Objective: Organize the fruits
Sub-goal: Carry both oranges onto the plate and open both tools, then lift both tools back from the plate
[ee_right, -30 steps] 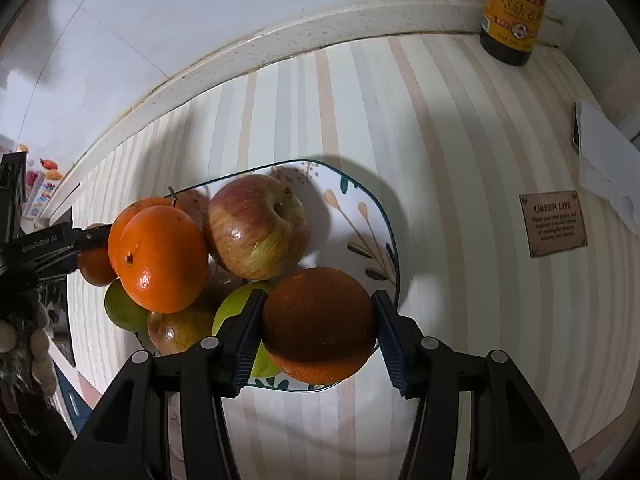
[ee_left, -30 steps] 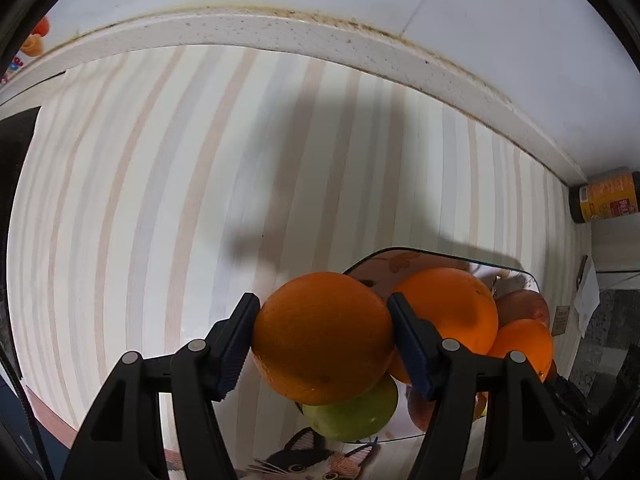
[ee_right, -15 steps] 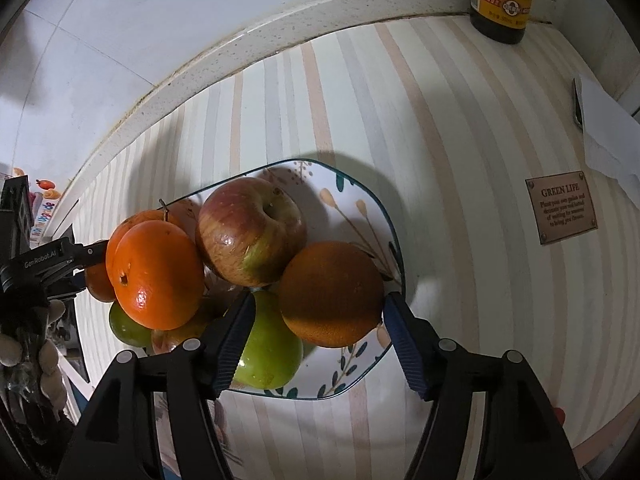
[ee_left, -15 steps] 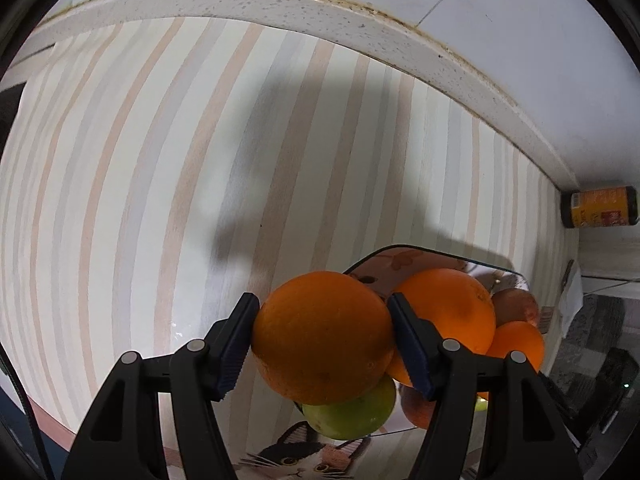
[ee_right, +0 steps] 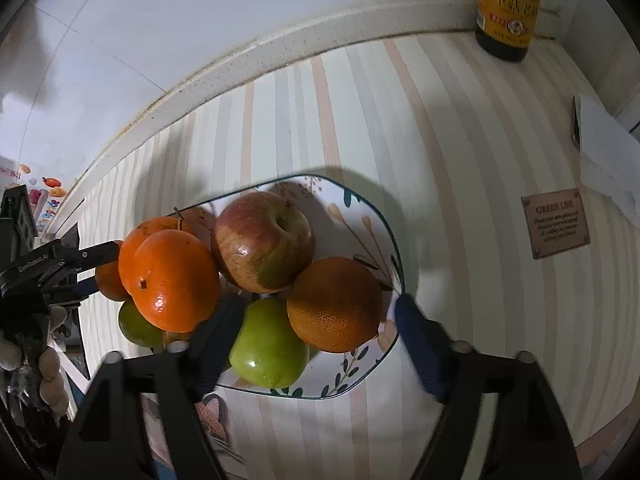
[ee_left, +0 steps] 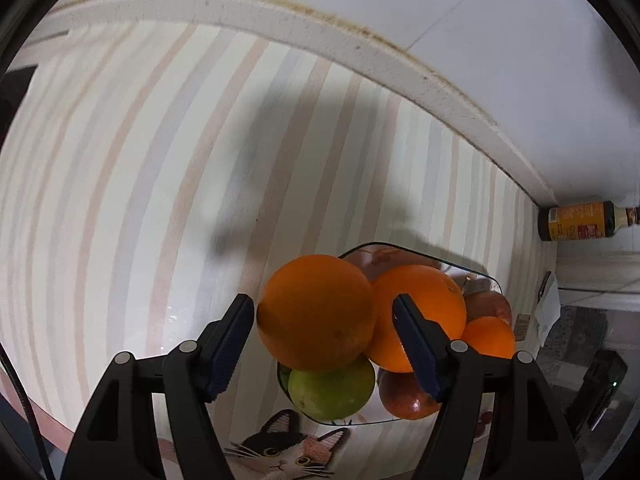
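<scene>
A floral plate (ee_right: 360, 216) holds several fruits: a red apple (ee_right: 262, 246), a green apple (ee_right: 268, 346), a dark orange (ee_right: 334, 304) and a bright orange (ee_right: 174, 278). My right gripper (ee_right: 316, 320) is open, its fingers apart on either side of the dark orange, which rests on the plate. In the left wrist view my left gripper (ee_left: 324, 330) is open; a large orange (ee_left: 316, 312) sits between its fingers on top of a green apple (ee_left: 330, 388) at the plate's edge (ee_left: 480, 274). The right finger stands clear of the orange.
A dark sauce bottle (ee_right: 508, 4) stands at the back corner by the wall. A small brown sign (ee_right: 556, 222) and a white paper (ee_right: 608, 148) lie right of the plate. The striped tabletop (ee_left: 140, 200) spreads left of the plate; a cat picture (ee_left: 286, 452) is near its front edge.
Both grippers have opened. The right one let go of the dark orange onto the plate and drew back. The left one released the large orange onto the pile.
</scene>
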Demonstrator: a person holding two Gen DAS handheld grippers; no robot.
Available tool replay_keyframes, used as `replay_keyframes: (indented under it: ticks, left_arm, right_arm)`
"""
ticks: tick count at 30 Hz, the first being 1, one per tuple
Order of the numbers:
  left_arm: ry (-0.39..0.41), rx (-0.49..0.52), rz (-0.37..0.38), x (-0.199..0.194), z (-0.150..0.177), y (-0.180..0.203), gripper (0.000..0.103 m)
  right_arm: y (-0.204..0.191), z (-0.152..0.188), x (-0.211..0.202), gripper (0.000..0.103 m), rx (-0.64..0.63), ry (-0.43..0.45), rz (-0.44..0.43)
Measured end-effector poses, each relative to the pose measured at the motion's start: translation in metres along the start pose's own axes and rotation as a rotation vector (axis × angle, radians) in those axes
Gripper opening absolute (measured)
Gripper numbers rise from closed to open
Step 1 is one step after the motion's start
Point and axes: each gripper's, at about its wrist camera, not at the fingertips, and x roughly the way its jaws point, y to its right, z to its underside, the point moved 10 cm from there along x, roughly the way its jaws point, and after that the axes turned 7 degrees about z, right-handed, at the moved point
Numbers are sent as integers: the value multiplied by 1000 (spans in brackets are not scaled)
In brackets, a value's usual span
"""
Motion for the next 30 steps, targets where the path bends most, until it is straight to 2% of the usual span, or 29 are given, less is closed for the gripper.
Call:
replay_keyframes:
  ticks: [4, 5, 7, 8, 9, 11, 12, 17, 21, 30]
  left_arm:
    - [33, 33, -27, -11, 3, 4, 70]
    - [44, 43, -38, -14, 4, 5, 70]
    - [80, 69, -57, -25, 9, 10, 70]
    - [100, 82, -81, -30, 12, 11, 71]
    - [116, 96, -101, -34, 16, 13, 74]
    - [147, 129, -141, -41, 26, 15, 95]
    - [165, 145, -166, -46, 34, 18, 98]
    - [212, 211, -209, -64, 73, 35, 99]
    - [247, 256, -198, -84, 104, 55, 99]
    - [361, 316, -202, -146, 150, 82, 99]
  right_arm:
    - [2, 2, -6, 83, -9, 10, 4]
    - [2, 2, -8, 85, -11, 14, 8]
    - [3, 3, -14, 95, -18, 27, 27]
    - [3, 4, -18, 95, -27, 34, 41]
    - [2, 6, -21, 95, -39, 41, 59]
    - [1, 10, -30, 95, -59, 59, 79]
    - [-1, 13, -36, 95, -70, 69, 85]
    - [-5, 30, -71, 96, -124, 126, 134]
    - [-11, 46, -108, 96, -150, 182, 133]
    - [-21, 88, -197, 96, -196, 326, 123]
